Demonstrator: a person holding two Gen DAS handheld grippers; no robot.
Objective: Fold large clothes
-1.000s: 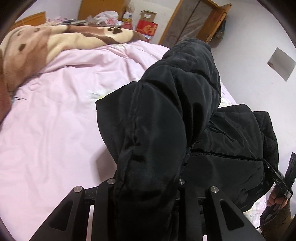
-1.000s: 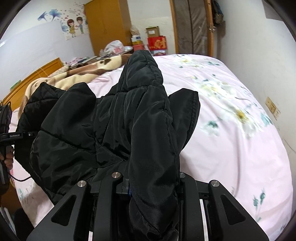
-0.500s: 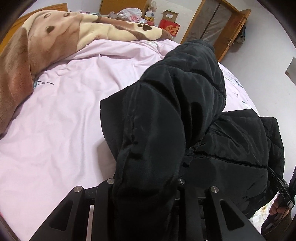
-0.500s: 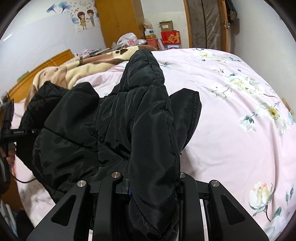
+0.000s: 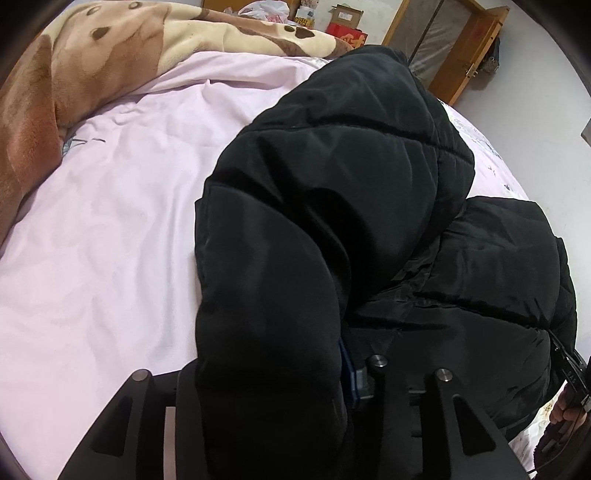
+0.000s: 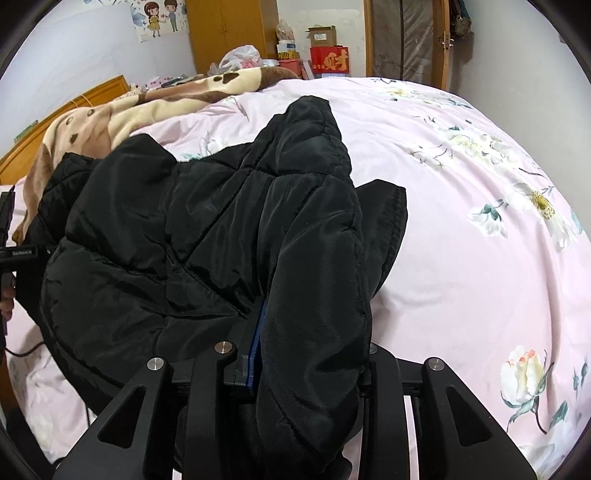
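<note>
A black puffer jacket (image 5: 332, 184) lies bunched on the pink bedsheet (image 5: 110, 221). A thick fold of it runs up between the fingers of my left gripper (image 5: 269, 369), whose jaws are opening; the blue pad (image 5: 349, 373) shows bare beside the fabric. In the right wrist view the jacket (image 6: 184, 240) spreads to the left, and another padded fold sits in my right gripper (image 6: 314, 343). Its jaws are opening too, with a blue pad (image 6: 256, 339) showing at the fold's edge. The far fingertips are hidden under cloth.
A brown and cream fleece blanket (image 6: 110, 114) is heaped at the head of the bed by the wooden headboard (image 6: 55, 118). Beyond the bed stand a wardrobe (image 6: 229, 33), boxes (image 6: 328, 59) and a door (image 6: 402, 37). Floral sheet (image 6: 480, 221) lies bare to the right.
Both grippers sank toward the bed with the jacket. Their jaws have widened, so a blue pad now shows beside each fold, and the jacket has settled lower on the sheet.
</note>
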